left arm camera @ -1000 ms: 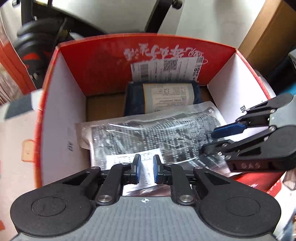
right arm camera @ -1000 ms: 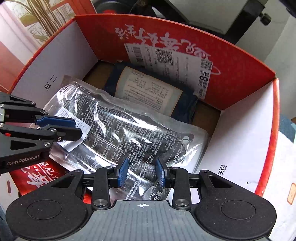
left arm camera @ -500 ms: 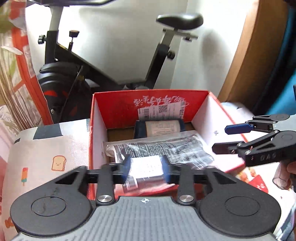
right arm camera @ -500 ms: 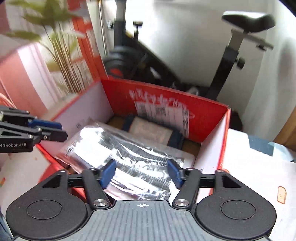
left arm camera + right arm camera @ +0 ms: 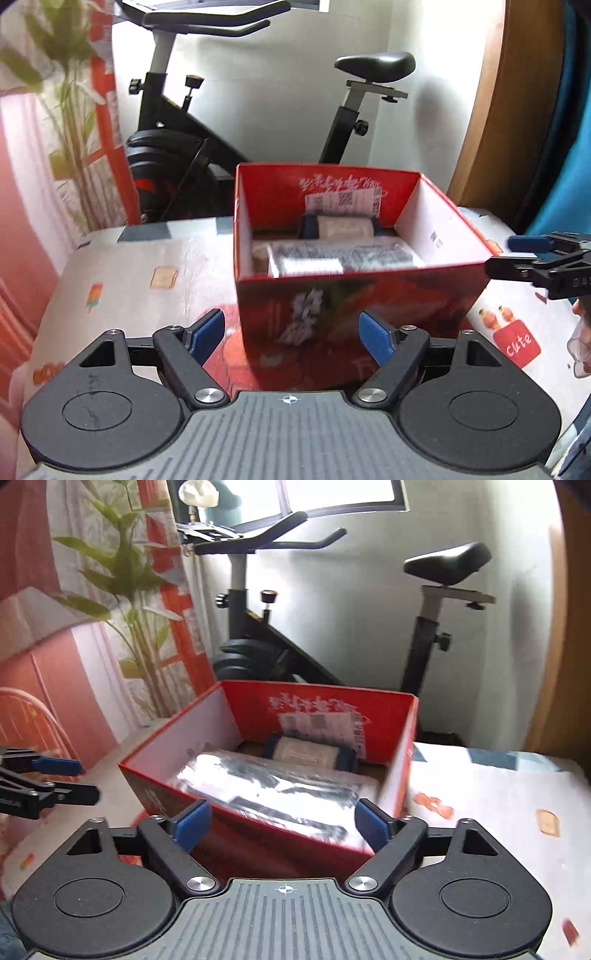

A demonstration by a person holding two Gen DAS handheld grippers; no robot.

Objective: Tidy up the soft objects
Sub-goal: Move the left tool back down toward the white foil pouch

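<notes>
Plastic-wrapped dark garment (image 5: 343, 256) is lying flat inside the open red cardboard box (image 5: 354, 306), with a navy bundle with a paper label (image 5: 341, 226) tucked behind it against the far wall. Nearest the camera, the left gripper (image 5: 293, 334) sits short of the box's near edge, jaws opening wide with nothing pinched. The right gripper (image 5: 282, 825) is also opening and empty, hanging by the near right corner. Printed tablecloth (image 5: 140, 269) has plenty of free room left of the box. Farther back there's an exercise bike (image 5: 192, 122) against the wall.
</notes>
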